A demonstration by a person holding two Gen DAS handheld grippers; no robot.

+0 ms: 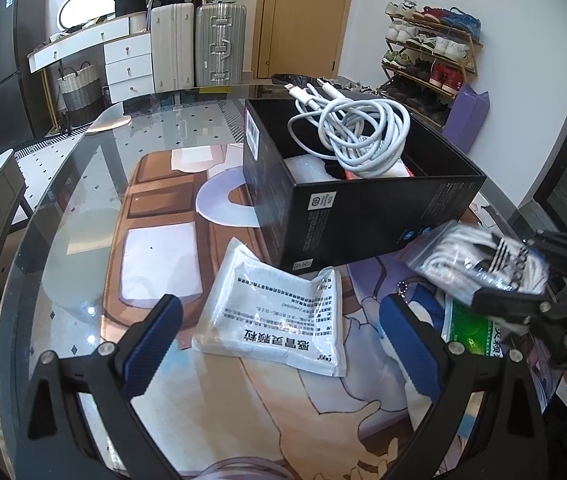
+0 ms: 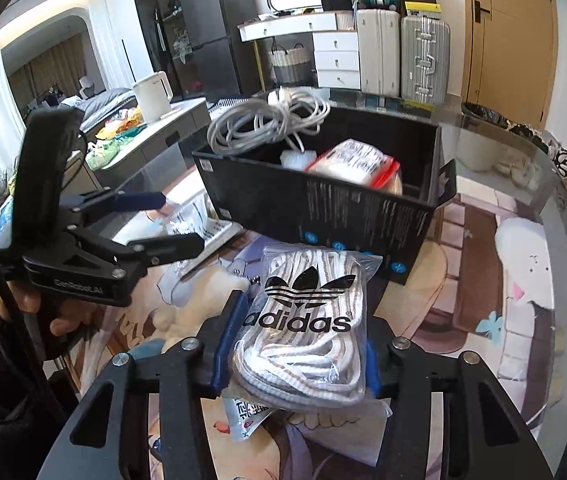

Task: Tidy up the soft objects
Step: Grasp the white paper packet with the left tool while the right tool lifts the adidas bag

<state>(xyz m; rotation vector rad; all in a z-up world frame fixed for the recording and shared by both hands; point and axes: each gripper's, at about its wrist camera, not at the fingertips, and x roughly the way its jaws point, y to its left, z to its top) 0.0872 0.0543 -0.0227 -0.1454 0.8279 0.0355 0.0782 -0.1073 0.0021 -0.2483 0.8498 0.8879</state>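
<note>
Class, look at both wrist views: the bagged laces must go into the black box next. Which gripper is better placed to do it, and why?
Right. The right gripper is shut on the bag of laces, facing the black box. The left gripper is open, over a white sachet.

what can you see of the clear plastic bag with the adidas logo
The clear plastic zip bag with the black adidas trefoil logo is stuffed with coiled white cords, ribbed or striped in grey, probably laces. It is soft and crinkled. The right tongs are shut on its lower part, blue pads pressing both sides, holding it tilted above the printed mat in front of the black cardboard box. In the left wrist view it appears blurred beside the box.
</note>
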